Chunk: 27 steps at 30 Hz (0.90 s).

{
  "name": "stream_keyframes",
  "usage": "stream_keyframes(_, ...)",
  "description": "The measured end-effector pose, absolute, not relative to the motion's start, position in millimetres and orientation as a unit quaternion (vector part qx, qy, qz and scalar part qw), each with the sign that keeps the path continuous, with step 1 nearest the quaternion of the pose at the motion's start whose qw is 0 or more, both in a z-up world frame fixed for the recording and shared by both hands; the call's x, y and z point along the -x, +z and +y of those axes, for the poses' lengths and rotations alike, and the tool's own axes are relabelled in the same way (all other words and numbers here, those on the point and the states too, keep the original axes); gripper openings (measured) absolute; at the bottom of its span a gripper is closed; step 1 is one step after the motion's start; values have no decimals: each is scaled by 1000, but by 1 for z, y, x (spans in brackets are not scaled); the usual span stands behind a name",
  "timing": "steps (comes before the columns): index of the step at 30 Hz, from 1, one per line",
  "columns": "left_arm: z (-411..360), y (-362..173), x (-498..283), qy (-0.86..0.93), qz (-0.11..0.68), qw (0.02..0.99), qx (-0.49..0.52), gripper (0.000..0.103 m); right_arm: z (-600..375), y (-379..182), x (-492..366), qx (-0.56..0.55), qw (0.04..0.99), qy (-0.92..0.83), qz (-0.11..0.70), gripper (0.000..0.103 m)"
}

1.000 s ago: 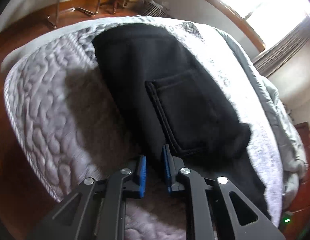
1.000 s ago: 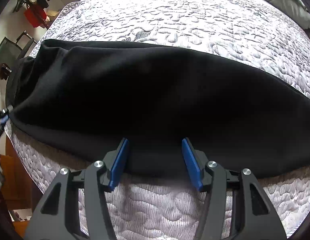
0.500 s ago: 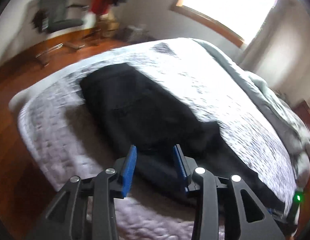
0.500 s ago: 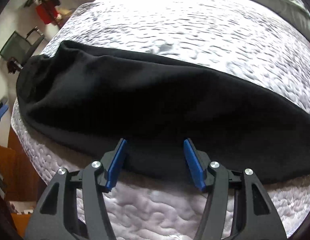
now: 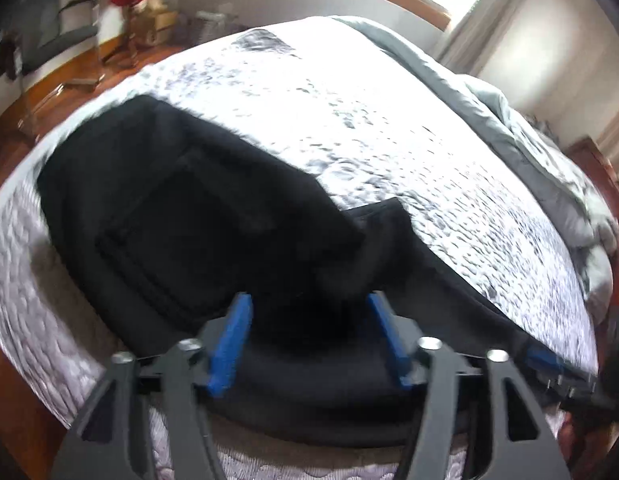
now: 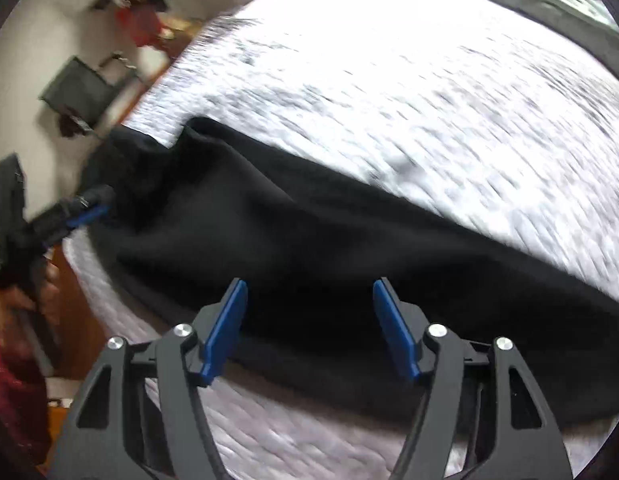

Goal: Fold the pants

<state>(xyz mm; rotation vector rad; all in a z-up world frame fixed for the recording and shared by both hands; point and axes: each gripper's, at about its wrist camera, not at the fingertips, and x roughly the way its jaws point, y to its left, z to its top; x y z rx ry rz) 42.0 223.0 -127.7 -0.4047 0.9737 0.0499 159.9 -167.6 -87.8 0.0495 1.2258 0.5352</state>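
Black pants (image 5: 213, 216) lie lengthwise along near edge of quilted bed (image 5: 389, 128), one leg already laid over other. Left gripper (image 5: 309, 336) above pocket end, right gripper (image 6: 309, 320) above mid-leg; both jaws opening, clear of cloth, nothing gripped.

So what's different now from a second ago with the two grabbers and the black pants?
The left gripper let go of the pants edge and pulled back, jaws opening. The right gripper backed off too, jaws opening, holding nothing. The pants stay flat on the bed.
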Motion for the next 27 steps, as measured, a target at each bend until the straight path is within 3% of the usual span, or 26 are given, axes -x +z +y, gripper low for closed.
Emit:
stream_keyframes(14, 276, -150, -76, 95, 484, 853, 169, 82, -71, -124, -228, 77, 740, 336, 577, 65)
stream_keyframes(16, 284, -154, -75, 90, 483, 852, 181, 83, -66, -134, -230, 88, 733, 337, 584, 59)
stream_keyframes(18, 285, -156, -74, 84, 481, 853, 187, 85, -66, -139, -229, 91, 732, 341, 583, 36)
stream_keyframes(19, 284, -156, -75, 83, 479, 854, 184, 86, -67, -138, -229, 93, 733, 344, 579, 30)
stream_keyframes(20, 282, -156, -75, 83, 479, 855, 181, 88, -67, -138, -229, 90, 731, 350, 579, 12)
stream_keyframes(21, 280, -156, -75, 86, 478, 857, 174, 88, -68, -138, -230, 83, 727, 358, 580, 6)
stream_keyframes(27, 276, -144, -66, 120, 433, 877, 170, 88, -71, -116, -236, 91, 762, 349, 538, 5)
